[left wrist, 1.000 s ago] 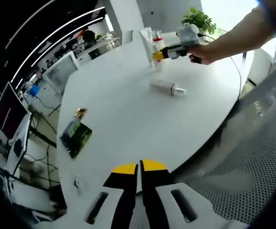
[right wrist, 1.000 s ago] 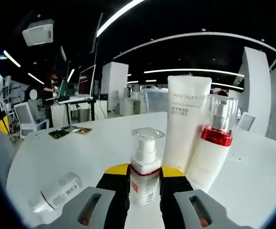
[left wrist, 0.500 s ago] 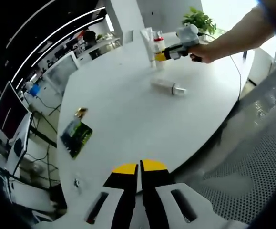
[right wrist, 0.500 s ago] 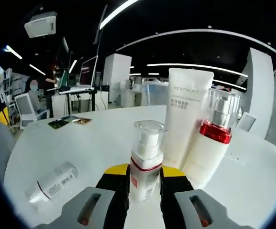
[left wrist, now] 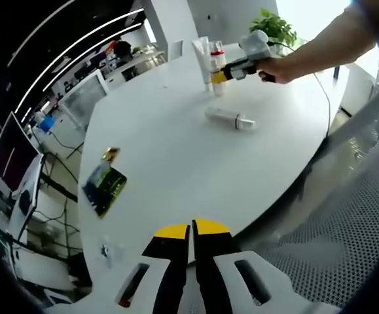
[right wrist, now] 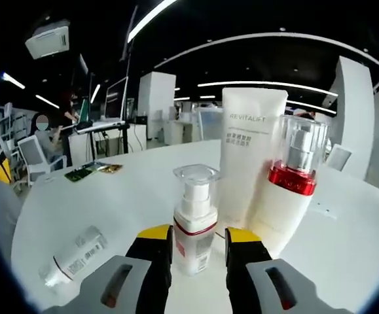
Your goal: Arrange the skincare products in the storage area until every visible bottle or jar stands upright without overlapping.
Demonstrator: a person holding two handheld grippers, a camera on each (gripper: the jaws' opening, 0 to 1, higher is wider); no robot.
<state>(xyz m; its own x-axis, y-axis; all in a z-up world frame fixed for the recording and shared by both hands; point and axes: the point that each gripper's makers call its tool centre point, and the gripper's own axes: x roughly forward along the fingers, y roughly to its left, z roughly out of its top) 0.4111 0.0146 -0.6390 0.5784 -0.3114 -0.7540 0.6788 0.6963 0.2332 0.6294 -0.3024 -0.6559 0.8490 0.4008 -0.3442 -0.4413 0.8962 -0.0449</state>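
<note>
Office worktop, round and white, with three products upright and one lying down.

Right gripper (right wrist: 196,237) has its jaws parted around the small pump bottle (right wrist: 193,229), not gripping it; just behind stand the tall tube (right wrist: 248,163) and the red-collared bottle (right wrist: 287,190), near the far edge. One bottle (left wrist: 230,118) lies flat mid-worktop with open surface around it. Left gripper (left wrist: 190,230) hangs over the near edge, jaws together and empty. Cards (left wrist: 104,185) lie near the left edge.
</note>
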